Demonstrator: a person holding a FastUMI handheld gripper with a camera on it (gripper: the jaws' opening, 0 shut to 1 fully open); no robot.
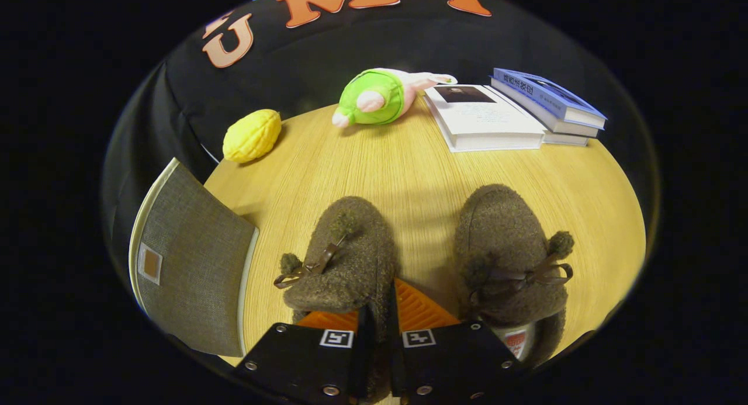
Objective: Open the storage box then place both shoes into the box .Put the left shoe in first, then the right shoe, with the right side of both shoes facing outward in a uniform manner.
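Tool (378,314) clenched on the rim of the left shoe (345,253), right shoe (511,259) just beside, both on the worktop (409,159), grey storage box (187,259) left of them.

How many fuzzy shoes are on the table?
2. One shoe sits with its edge pinched between the fingers of the gripper. The other shoe lies just right of the fingers, apart from the first. Both rest on the table.
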